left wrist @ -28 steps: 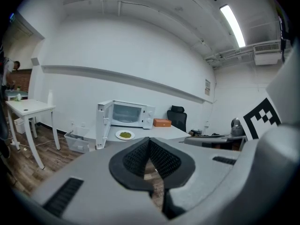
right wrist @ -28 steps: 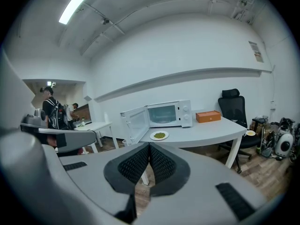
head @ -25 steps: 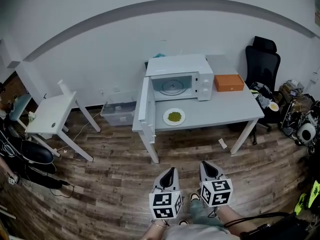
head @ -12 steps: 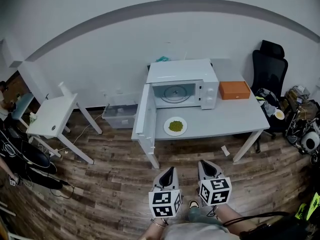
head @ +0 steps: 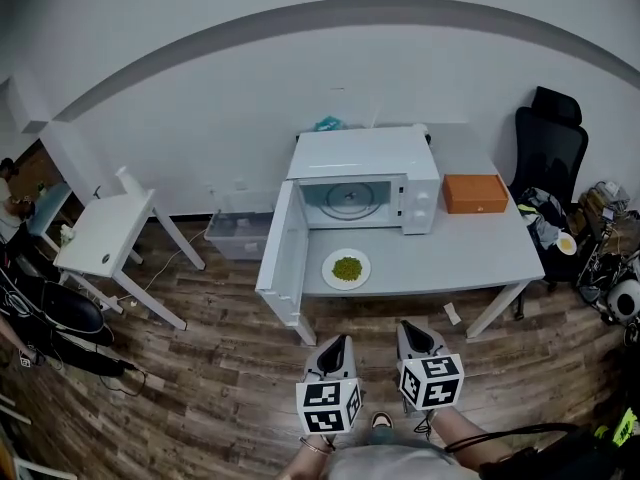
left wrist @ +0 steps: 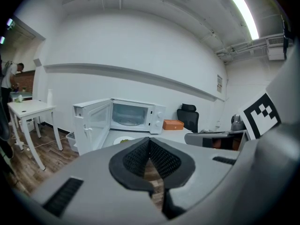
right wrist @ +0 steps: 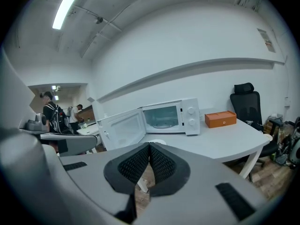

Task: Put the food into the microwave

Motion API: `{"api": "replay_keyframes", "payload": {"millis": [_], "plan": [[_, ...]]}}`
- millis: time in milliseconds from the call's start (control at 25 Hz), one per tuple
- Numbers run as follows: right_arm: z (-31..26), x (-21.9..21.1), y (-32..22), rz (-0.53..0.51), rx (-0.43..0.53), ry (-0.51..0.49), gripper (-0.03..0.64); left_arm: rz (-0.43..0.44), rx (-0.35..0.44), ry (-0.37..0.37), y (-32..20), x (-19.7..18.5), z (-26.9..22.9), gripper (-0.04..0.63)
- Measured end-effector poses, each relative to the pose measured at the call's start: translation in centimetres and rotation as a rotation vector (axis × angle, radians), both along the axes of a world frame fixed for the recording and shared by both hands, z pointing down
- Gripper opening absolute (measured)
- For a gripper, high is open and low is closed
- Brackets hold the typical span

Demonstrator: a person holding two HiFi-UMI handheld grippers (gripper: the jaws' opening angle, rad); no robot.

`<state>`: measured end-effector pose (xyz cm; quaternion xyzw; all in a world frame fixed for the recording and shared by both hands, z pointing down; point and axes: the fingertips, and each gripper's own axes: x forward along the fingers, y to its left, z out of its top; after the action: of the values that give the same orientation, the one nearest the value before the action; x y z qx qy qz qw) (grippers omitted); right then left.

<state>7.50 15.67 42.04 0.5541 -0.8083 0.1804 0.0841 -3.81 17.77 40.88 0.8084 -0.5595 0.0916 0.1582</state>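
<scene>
Approach stage, as we judge it: we stand on the wood floor (head: 200, 368), well apart from the tabletop (head: 470, 253), and nothing is grasped.

- Left gripper (head: 338, 344) and right gripper (head: 410, 332) are held low in front of us, side by side. In each gripper view the jaws are pressed together with nothing between them.
- The plate (head: 346, 267) of green food sits on the tabletop just in front of the microwave (head: 365, 173), beside the open door (head: 282, 266).
- The door is swung wide to the left and the cavity looks empty, with the glass turntable bare.
- An orange box (head: 475, 192) lies to the right of the microwave, off the likely path.

The next move calls for stepping up to the tabletop and parting 1 pair of jaws. We would then pinch the plate at its rim, keep it level so the food stays put, and lift it into the cavity. With the door already open, 1 gripper may do.
</scene>
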Motion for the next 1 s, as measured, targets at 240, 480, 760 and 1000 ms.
{"api": "replay_keyframes", "payload": {"millis": [240,480,760,1000], "plan": [[0.4,1.6,-2.4,-0.029,-0.015,-0.004,0.017,-0.033,-0.03,-0.004,-2.1,1.2,0.6,0.003],[0.8,2.7,-4.2,-0.059,-0.03,-0.01,0.017,-0.061,-0.043,-0.009,-3.4,2.4,1.0,0.003],[0.9,3.5,-6.2,-0.078,-0.034,-0.022,0.017,-0.091,-0.066,-0.019,-4.5,2.6,1.5,0.003],[1.8,3.6,-7.4,-0.08,-0.054,-0.036,0.017,-0.112,-0.085,-0.022,-5.5,2.2,2.3,0.003]]}}
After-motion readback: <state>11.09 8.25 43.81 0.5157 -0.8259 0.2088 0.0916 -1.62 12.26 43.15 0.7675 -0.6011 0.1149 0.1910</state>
